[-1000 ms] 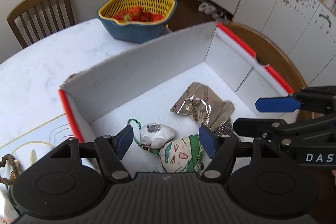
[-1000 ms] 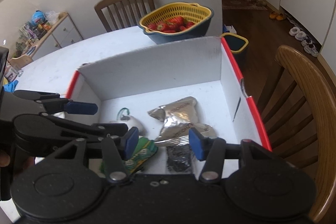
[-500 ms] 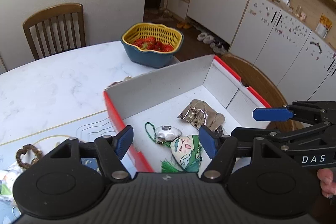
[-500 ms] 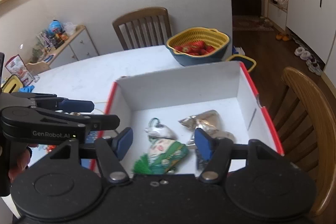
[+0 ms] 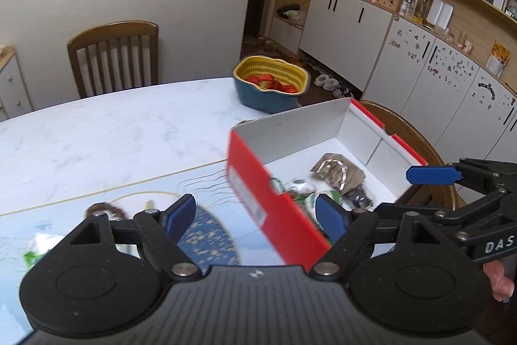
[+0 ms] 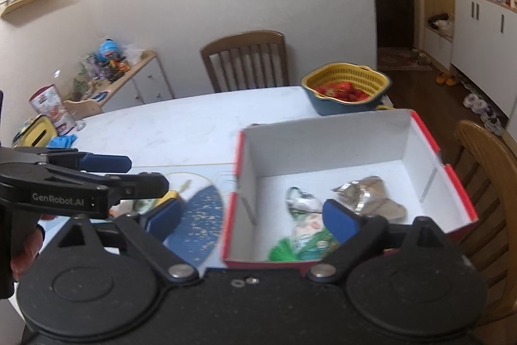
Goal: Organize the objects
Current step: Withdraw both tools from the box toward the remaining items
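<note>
Two grippers, left [image 5: 255, 217] and right [image 6: 253, 217], now raised clear of red-sided white cardboard box [image 6: 326, 147], jaws opening, empty; items deposited, next pickup pending.

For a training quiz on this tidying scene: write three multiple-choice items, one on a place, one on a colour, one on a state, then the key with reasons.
1. Where does the silver foil packet lie?
A. inside the box
B. in the basket
C. on a chair

2. What colour is the box's outside?
A. green
B. red
C. black

3. What do the left gripper and right gripper hold?
A. a toy each
B. the box between them
C. nothing

Key: 1 A, the packet rests on the box's white floor. 2 B, its outer wall is red. 3 C, both pairs of jaws are opening with nothing pressed between the pads.
</note>
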Demonstrator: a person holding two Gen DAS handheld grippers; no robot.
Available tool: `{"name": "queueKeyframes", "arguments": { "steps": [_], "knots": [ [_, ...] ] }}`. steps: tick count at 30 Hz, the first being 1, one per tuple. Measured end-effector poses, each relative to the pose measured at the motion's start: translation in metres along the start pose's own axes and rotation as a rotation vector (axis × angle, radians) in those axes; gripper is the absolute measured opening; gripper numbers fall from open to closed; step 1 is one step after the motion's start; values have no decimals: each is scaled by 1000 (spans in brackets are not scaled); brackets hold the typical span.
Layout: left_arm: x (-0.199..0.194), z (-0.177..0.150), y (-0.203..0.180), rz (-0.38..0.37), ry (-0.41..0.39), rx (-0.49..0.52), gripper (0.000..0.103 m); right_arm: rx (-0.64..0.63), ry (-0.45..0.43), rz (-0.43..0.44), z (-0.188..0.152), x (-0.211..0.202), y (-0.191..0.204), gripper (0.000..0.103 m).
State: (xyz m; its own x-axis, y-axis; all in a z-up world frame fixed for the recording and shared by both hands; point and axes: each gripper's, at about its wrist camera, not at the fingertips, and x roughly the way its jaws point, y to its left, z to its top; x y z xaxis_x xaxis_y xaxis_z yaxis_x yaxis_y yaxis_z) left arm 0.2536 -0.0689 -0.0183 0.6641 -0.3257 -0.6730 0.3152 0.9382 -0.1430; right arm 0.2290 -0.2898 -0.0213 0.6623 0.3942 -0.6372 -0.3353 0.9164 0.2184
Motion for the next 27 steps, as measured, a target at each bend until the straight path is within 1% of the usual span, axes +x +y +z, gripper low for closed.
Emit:
{"name": "queueKeyframes", "arguments": {
  "steps": [2, 5, 6, 8, 11, 13, 17, 21, 24, 25, 27],
  "knots": [
    [-9, -6, 11, 3, -5, -4, 83, -15, -6, 13, -2, -1, 14, 101],
    [-20, -15, 26, 24, -10, 1, 85, -26, -16, 41, -6, -1, 36, 102],
    [-24, -18, 31, 35, -14, 3, 88, -31, -16, 45, -8, 0, 42, 102],
    [-32, -23, 42, 48, -22, -3, 90, -28, -17, 30, -11, 3, 56, 102],
    [-40, -31, 61, 43, -29, -20, 91, -23, -4, -5, -16, 11, 74, 102],
    [-47, -37, 74, 54, -28, -27, 98, -12, 11, -1, -20, 15, 82, 102],
    [-56, -48, 99, 93, -31, -24, 99, 58, 0, 28, -25, 21, 91, 102],
    [-63, -60, 129, 95, -37, -66, 103, 127, -35, 19, -32, 26, 99, 102],
    [-67, -72, 145, 105, -45, -81, 103, 109, -74, -5, -38, 29, 109, 102],
    [-68, -76, 149, 106, -44, -78, 103, 92, -75, -10, -40, 31, 113, 102],
    [-68, -85, 154, 110, -31, -61, 103, 75, -44, -9, -42, 38, 119, 102]
  ]
}}
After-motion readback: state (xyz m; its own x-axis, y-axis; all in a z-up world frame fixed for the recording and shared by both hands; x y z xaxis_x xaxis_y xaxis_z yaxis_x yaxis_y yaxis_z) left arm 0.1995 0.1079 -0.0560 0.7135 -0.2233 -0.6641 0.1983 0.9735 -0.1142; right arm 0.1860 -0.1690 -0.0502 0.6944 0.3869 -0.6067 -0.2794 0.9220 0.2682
